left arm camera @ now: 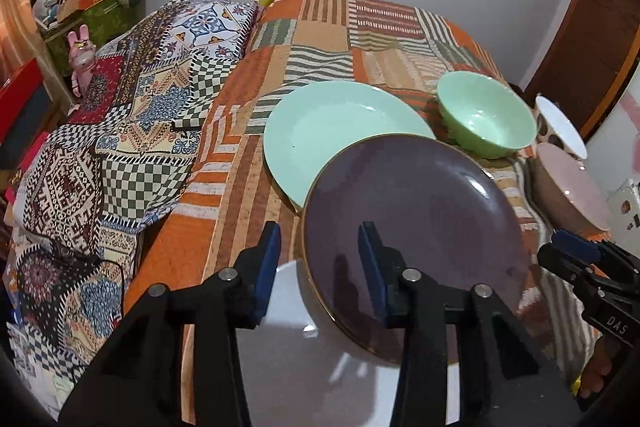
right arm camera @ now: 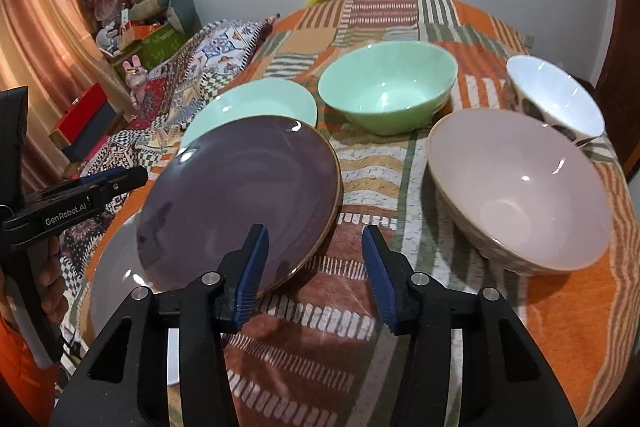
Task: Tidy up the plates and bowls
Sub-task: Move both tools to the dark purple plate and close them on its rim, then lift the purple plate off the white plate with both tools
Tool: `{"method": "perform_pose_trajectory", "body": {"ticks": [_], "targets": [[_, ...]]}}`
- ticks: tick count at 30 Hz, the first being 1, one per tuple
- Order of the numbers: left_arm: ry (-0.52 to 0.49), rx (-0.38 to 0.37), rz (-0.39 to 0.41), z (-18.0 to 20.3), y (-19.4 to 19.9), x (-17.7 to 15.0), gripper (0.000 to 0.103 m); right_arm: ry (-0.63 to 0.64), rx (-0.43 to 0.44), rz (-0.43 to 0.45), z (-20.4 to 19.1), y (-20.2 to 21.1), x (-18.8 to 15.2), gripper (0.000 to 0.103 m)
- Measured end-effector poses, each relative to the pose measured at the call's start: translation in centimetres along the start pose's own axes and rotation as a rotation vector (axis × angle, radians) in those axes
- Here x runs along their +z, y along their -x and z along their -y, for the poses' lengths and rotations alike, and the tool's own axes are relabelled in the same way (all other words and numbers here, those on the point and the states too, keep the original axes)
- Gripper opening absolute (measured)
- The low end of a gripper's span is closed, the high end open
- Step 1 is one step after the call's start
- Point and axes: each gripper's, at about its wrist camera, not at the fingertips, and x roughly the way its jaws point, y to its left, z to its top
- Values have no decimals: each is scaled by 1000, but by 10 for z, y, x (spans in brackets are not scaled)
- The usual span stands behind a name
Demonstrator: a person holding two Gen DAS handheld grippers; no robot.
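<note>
A purple plate (left arm camera: 416, 239) (right arm camera: 240, 199) lies tilted, its near edge on a white plate (left arm camera: 312, 367) (right arm camera: 108, 279) and its far edge over a mint green plate (left arm camera: 320, 135) (right arm camera: 256, 103). A green bowl (left arm camera: 486, 115) (right arm camera: 388, 91), a pink bowl (left arm camera: 572, 187) (right arm camera: 520, 187) and a white spotted bowl (left arm camera: 560, 127) (right arm camera: 556, 99) stand to the right. My left gripper (left arm camera: 318, 263) is open, its fingers either side of the purple plate's left rim. My right gripper (right arm camera: 314, 267) is open and empty, just right of the purple plate's near edge.
All dishes sit on a bed with an orange patchwork cover (right arm camera: 360, 327). A patterned quilt (left arm camera: 132, 131) lies bunched at the left. Cluttered shelves and a pink rabbit figure (left arm camera: 80, 59) stand beyond the bed's left side. A wooden door (left arm camera: 592, 39) is at the right.
</note>
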Motion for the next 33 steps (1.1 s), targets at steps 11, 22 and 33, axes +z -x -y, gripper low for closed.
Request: {"method": "perform_pose_trajectory", "body": {"ticks": [11,22,33], "targets": [[31,-42,-53,-10,-34,6,26,-46,14,-74,6,-26,6,24],[41,-79,-80,-9,-46,7,25,-52,24,-96,5,-36,10,22],[94,-82,-95,-12,-37,3,21,-37,16,-97,3,-32,13,21]]}}
